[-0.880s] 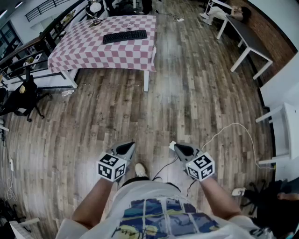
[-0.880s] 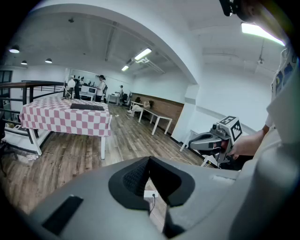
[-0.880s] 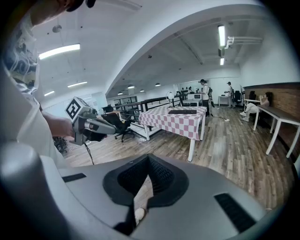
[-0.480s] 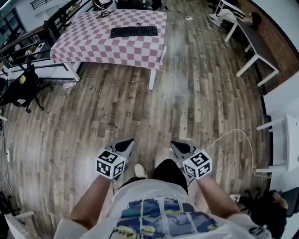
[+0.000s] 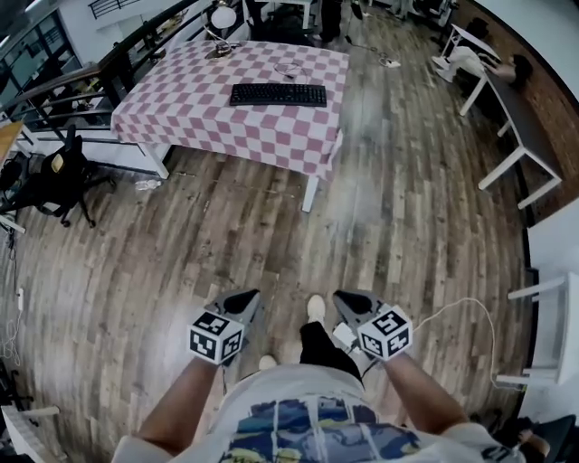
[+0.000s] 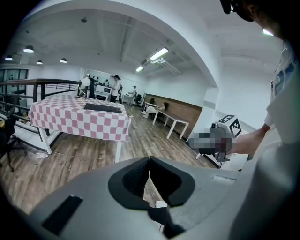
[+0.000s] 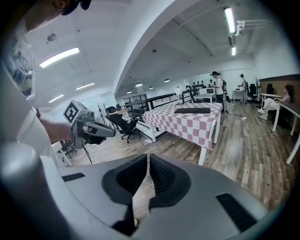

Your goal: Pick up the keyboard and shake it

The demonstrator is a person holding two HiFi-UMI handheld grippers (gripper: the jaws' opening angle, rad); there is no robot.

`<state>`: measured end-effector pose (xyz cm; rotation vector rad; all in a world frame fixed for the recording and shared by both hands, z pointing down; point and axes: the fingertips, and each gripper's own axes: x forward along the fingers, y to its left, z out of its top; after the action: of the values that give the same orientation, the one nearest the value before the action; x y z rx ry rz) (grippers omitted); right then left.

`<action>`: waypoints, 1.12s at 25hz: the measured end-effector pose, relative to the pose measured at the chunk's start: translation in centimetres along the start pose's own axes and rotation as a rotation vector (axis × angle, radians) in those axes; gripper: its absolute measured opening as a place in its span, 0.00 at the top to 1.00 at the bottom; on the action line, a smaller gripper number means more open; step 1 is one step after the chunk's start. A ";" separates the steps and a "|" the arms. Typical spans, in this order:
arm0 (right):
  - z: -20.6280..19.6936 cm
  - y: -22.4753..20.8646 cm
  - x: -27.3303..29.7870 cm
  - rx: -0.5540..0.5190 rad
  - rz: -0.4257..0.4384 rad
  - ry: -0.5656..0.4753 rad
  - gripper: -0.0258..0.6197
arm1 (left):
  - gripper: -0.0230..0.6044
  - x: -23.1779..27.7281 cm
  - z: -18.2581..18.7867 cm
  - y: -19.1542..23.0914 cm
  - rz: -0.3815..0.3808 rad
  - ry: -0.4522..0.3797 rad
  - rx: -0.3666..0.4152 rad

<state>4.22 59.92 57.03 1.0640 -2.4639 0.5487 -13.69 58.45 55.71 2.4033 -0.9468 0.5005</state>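
A black keyboard [image 5: 278,94] lies flat on a table with a red-and-white checked cloth [image 5: 181,99], far ahead of me across the wooden floor. It shows small in the left gripper view, keyboard [image 6: 103,108], and in the right gripper view, keyboard [image 7: 192,110]. My left gripper [image 5: 246,297] and right gripper [image 5: 344,297] are held close to my body, low in the head view, both shut with nothing between the jaws. Both are several steps away from the table.
A white lamp [image 5: 223,16] and a cable [image 5: 288,69] sit on the far part of the cloth. A black office chair [image 5: 50,185] stands left of the table. White tables [image 5: 516,127] line the right wall, and a white cord [image 5: 461,307] lies on the floor.
The table and keyboard have come nearer and lower in the head view as the person walks toward them. Both grippers stay shut in front of the body.
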 end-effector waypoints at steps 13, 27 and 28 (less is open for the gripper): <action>12.5 -22.3 6.2 -0.066 0.108 0.028 0.81 | 0.88 16.0 17.4 4.7 0.106 -0.033 -0.043; 19.4 -32.4 19.4 -0.039 0.071 0.082 0.74 | 0.84 23.6 24.6 19.4 0.106 -0.046 -0.095; 20.2 -33.2 20.4 -0.026 0.053 0.083 0.74 | 0.84 23.9 25.5 20.9 0.101 -0.045 -0.089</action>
<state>12.09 16.77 56.69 0.9492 -2.4256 0.5640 -8.18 18.10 53.82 2.3045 -1.0911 0.4323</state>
